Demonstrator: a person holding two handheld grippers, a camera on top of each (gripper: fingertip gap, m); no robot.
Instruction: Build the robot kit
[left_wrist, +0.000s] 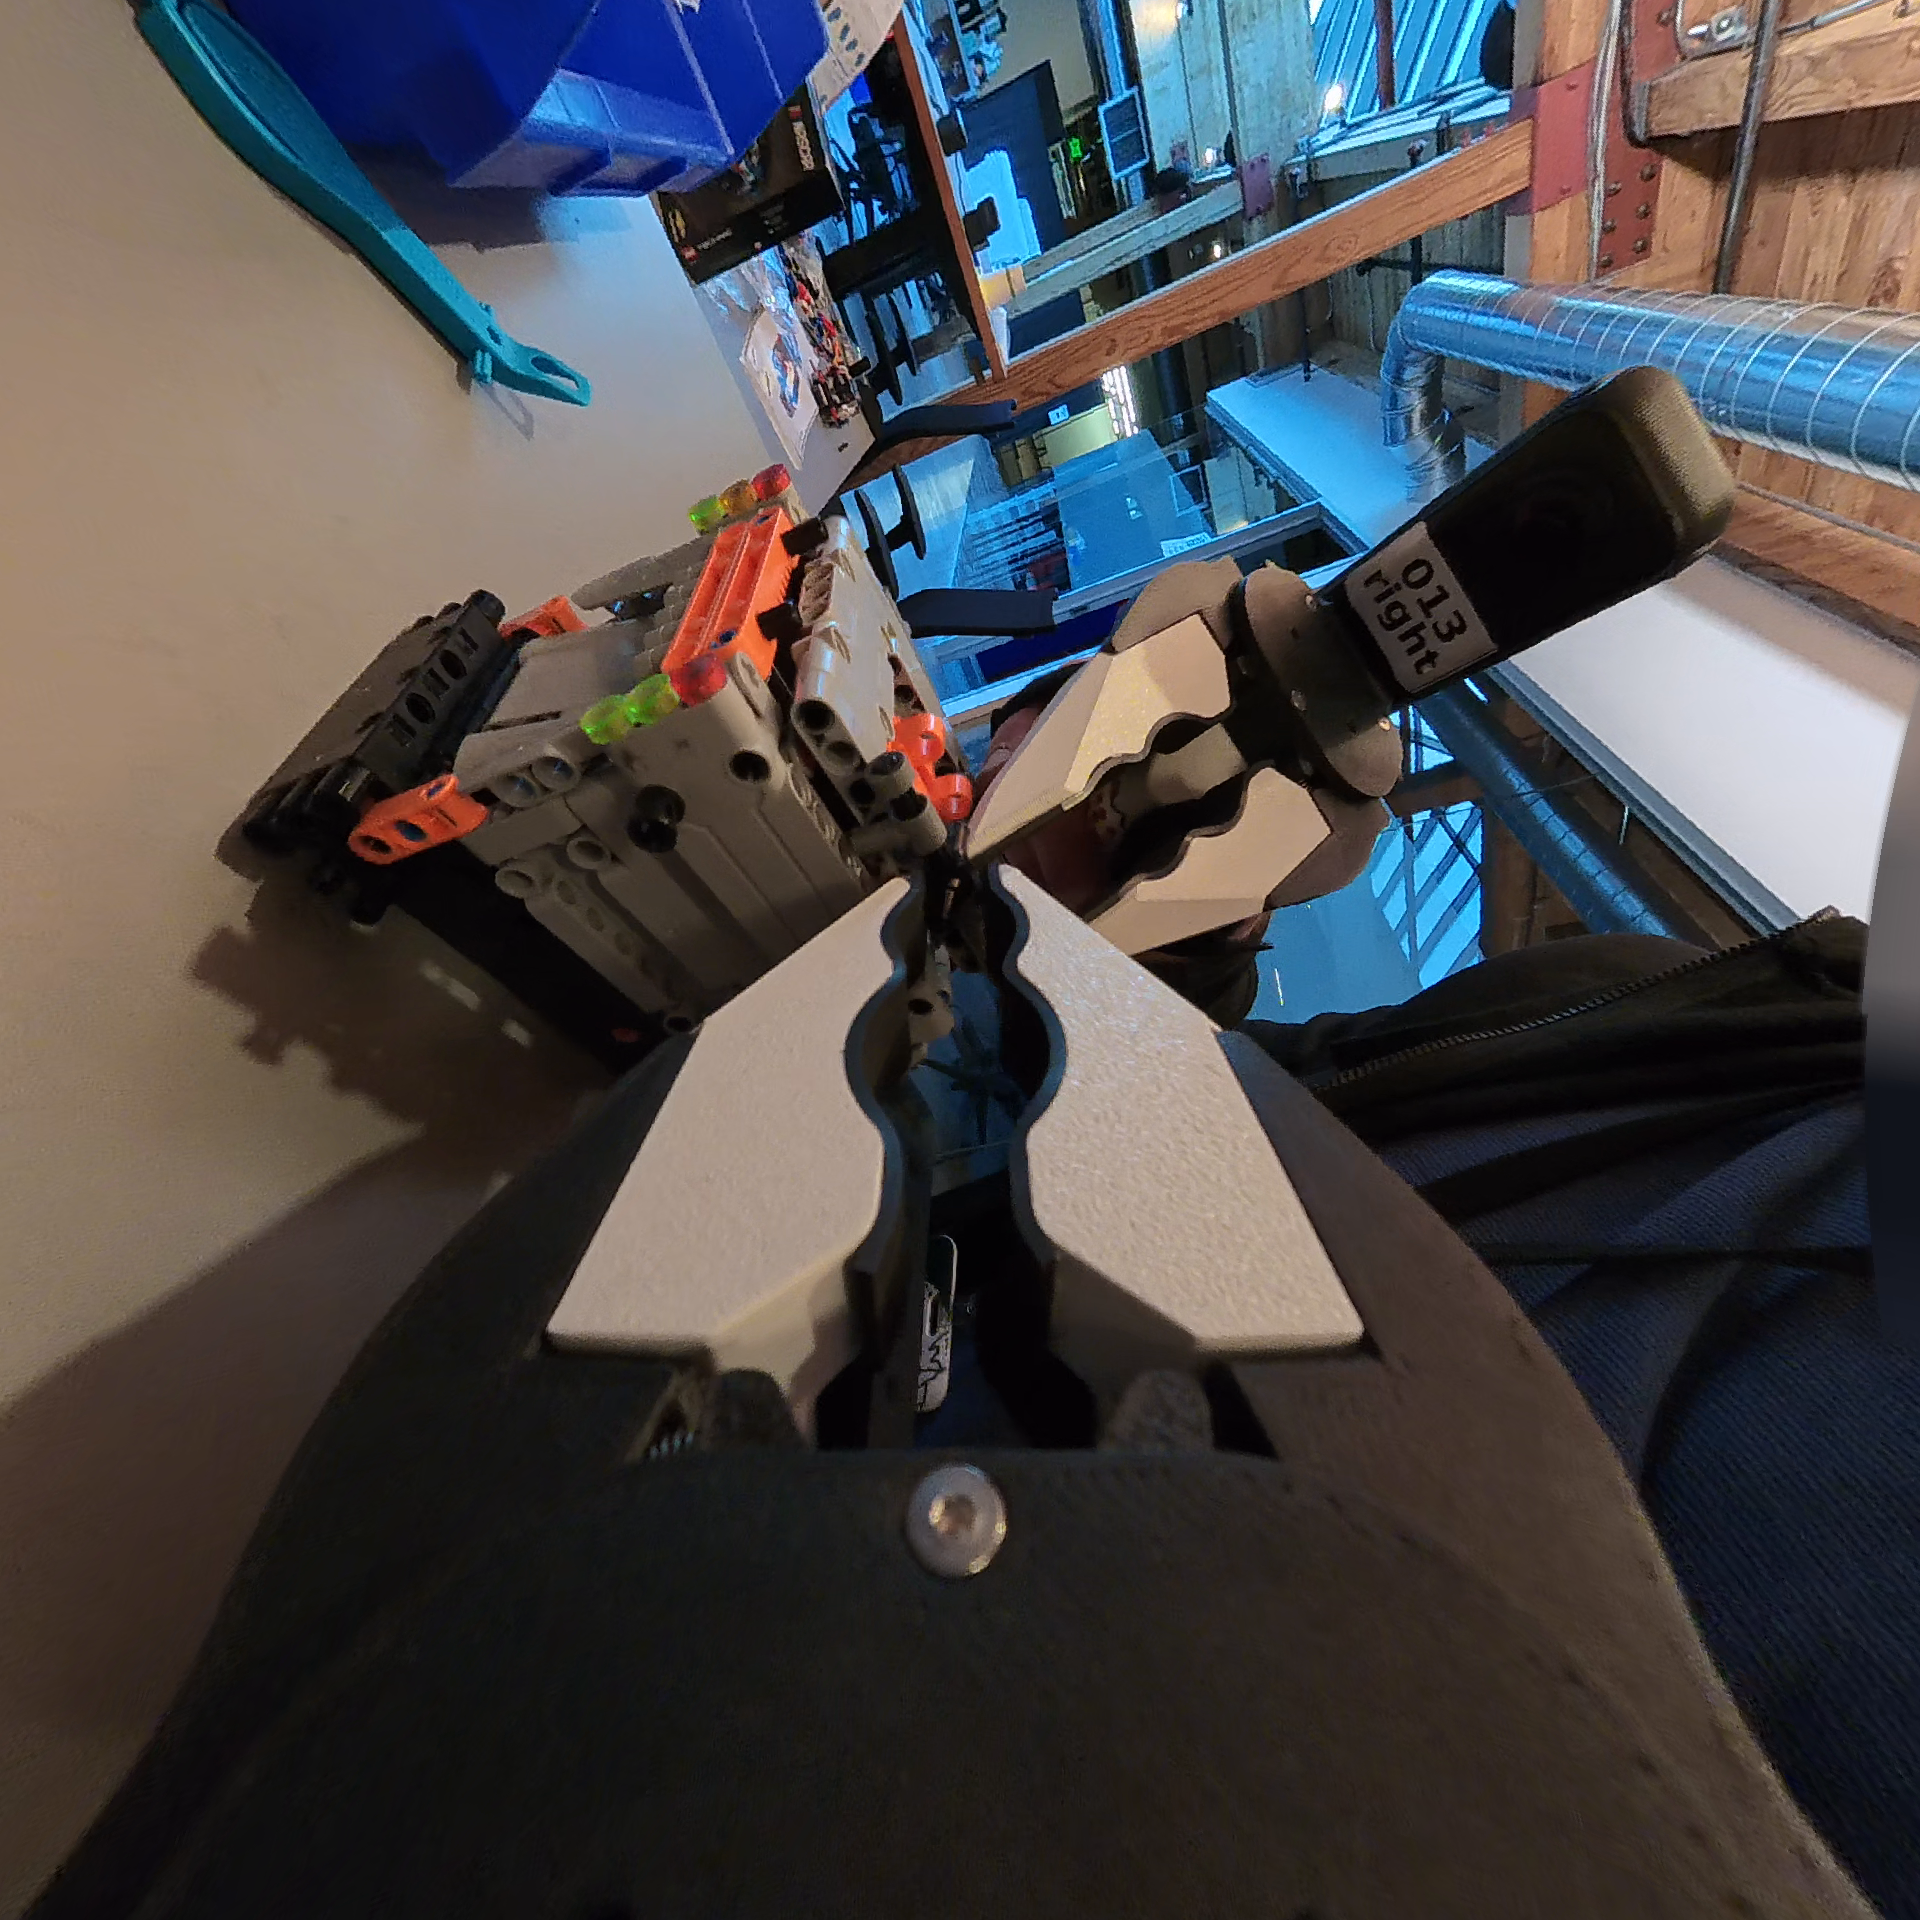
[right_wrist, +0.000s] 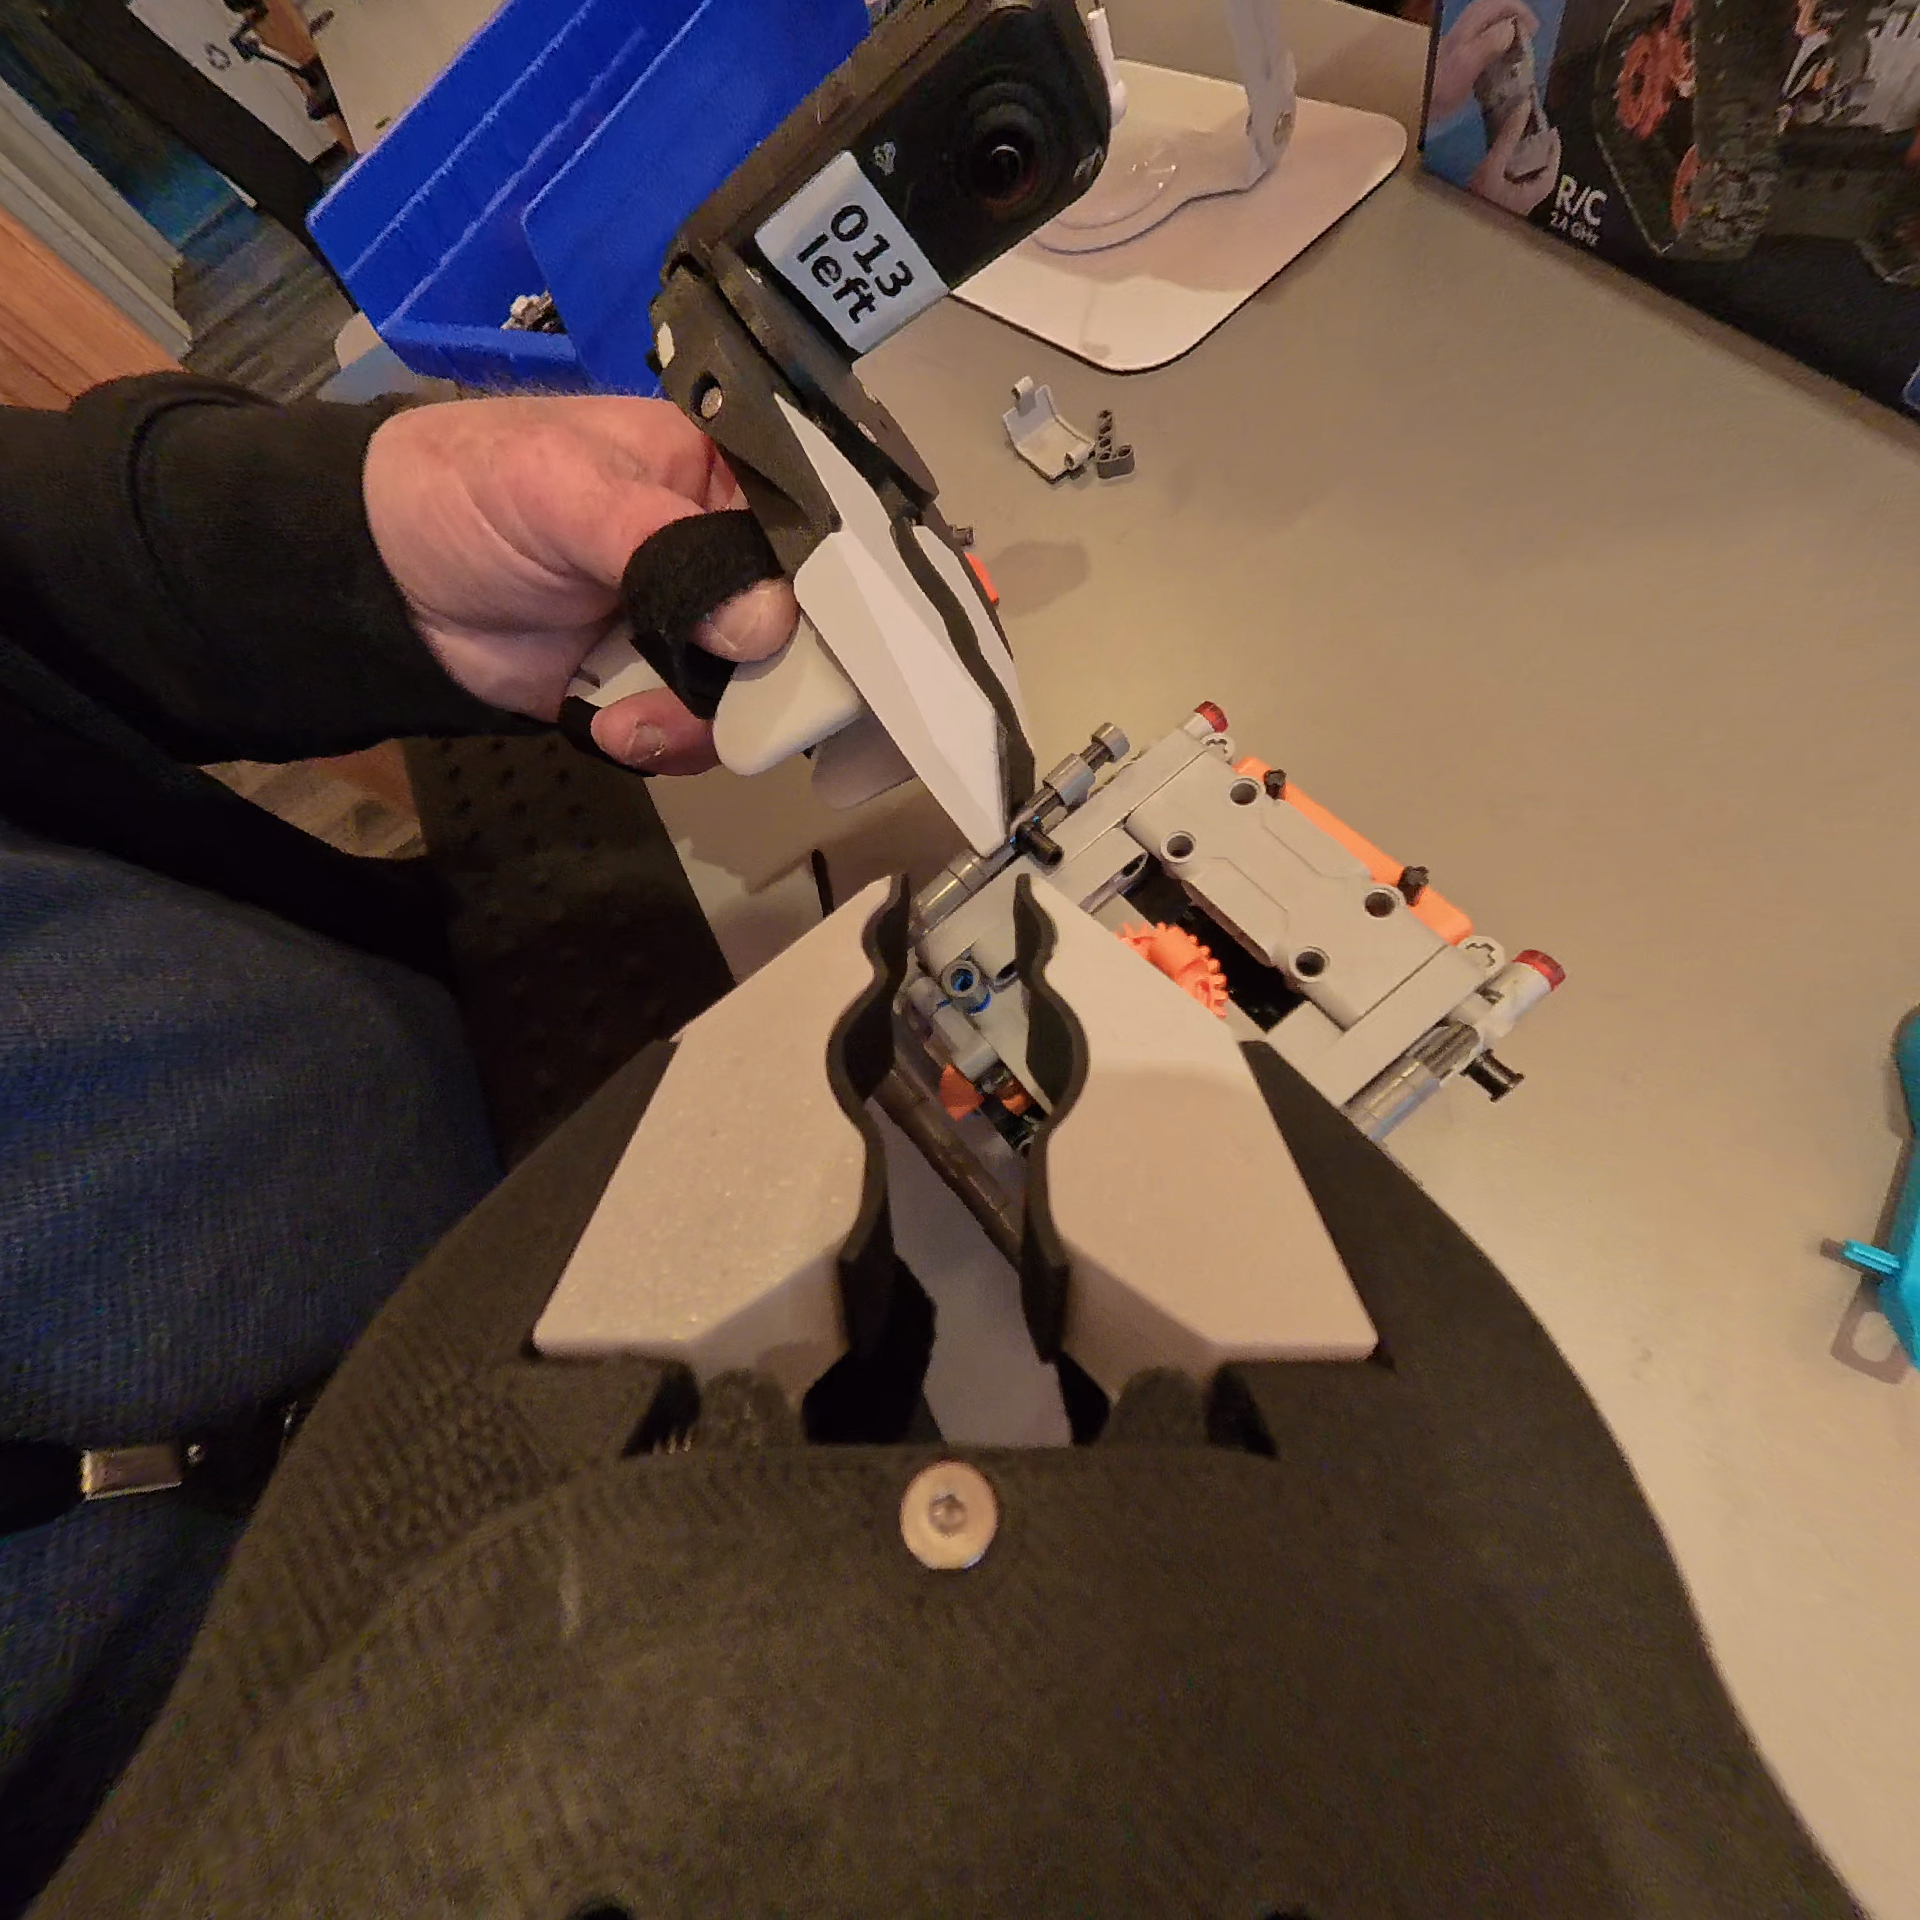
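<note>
Right tool (right_wrist: 961, 894) clamped on brick model (right_wrist: 1299, 894)

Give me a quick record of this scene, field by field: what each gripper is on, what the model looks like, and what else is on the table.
Left gripper: fingers closed at a thin dark axle on the model's near end.
Right gripper: jaws clamped around a grey beam at the model's corner.
Model: grey brick-built assembly with orange trim and an orange gear, resting on the table.
Hand: holds the left gripper's handle.
Also on table: blue bin, loose grey parts, teal tool, printed box.
</note>
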